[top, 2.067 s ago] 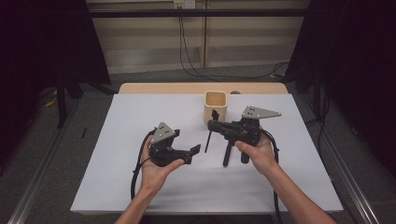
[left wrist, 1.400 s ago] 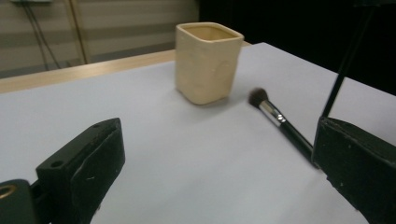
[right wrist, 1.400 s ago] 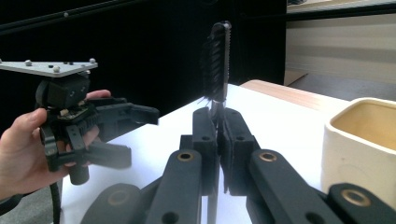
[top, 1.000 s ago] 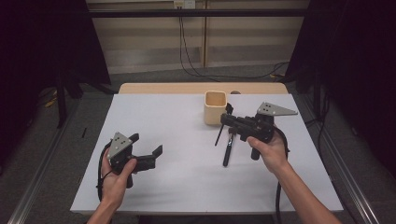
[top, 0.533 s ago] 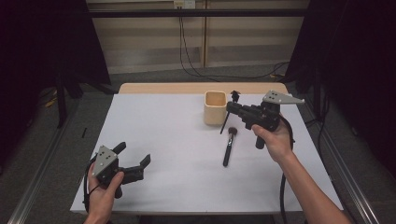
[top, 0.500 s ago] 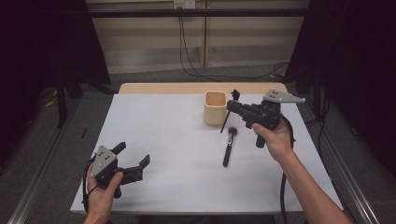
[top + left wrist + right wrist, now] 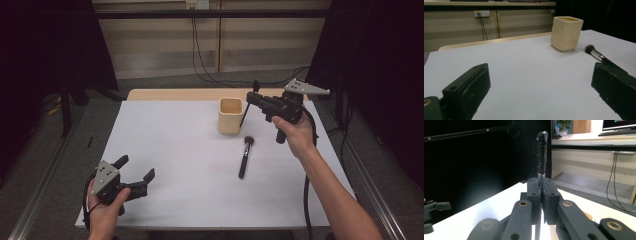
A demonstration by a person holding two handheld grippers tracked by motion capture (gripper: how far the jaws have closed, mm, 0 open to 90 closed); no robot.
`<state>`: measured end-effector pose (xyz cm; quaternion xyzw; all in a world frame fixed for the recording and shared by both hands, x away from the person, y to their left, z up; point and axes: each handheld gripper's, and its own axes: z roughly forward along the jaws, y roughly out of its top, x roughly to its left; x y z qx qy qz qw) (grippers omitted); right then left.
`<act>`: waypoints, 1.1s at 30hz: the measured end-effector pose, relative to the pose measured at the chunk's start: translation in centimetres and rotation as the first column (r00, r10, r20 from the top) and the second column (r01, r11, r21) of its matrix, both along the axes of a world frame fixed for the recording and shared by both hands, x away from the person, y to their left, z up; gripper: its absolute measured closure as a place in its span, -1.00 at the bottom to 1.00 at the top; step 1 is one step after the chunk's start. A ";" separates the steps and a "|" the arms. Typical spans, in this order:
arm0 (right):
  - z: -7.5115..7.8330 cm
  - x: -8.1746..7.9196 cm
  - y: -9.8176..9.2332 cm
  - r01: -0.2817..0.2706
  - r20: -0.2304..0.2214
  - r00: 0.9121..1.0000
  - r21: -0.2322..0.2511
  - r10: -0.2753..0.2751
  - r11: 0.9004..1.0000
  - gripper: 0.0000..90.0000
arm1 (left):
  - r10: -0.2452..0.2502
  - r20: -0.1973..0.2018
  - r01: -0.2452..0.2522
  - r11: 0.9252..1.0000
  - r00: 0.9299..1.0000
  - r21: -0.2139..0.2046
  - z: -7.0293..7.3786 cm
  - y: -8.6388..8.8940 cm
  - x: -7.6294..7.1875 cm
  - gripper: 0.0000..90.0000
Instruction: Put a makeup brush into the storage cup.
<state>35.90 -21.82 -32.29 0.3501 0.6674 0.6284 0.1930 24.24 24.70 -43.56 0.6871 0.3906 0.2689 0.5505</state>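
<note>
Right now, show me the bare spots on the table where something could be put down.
The widest bare stretch runs from the left gripper up to the cup, across the table's left half. Another lies along the near edge, below the loose brush. It is crowded around the cup, where the right gripper holds a thin brush upright.

A counter [image 7: 165, 150] covered by a white sheet is seen, with a strip of bare wood exposed along its far edge. A makeup brush [image 7: 244, 156] with a black handle is laid flat on the sheet, bristles toward the far side. Black cables [image 7: 196, 45] are hung down the beige wall panel behind, from a socket [image 7: 196, 4].
</note>
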 end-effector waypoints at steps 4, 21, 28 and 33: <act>0.6 0.5 0.0 0.022 0.025 0.999 0.003 -0.022 1.000 0.90 | -0.009 -0.006 0.009 1.000 1.000 0.018 -0.1 -0.4 -0.3 -0.94; 2.1 4.6 1.7 0.070 0.060 0.996 -0.054 -0.067 0.996 0.90 | -0.027 0.024 0.027 0.999 0.999 0.019 0.4 -0.6 -0.7 -0.94; 1.2 6.4 2.1 0.100 0.037 0.995 -0.065 -0.098 0.993 0.90 | -0.016 0.015 0.015 1.000 1.000 0.021 0.3 -0.5 -0.6 -0.94; 0.7 7.4 2.2 0.118 0.026 0.993 -0.074 -0.116 0.990 0.90 | -0.016 0.005 0.015 0.999 1.000 0.029 0.2 -0.6 -0.5 -0.94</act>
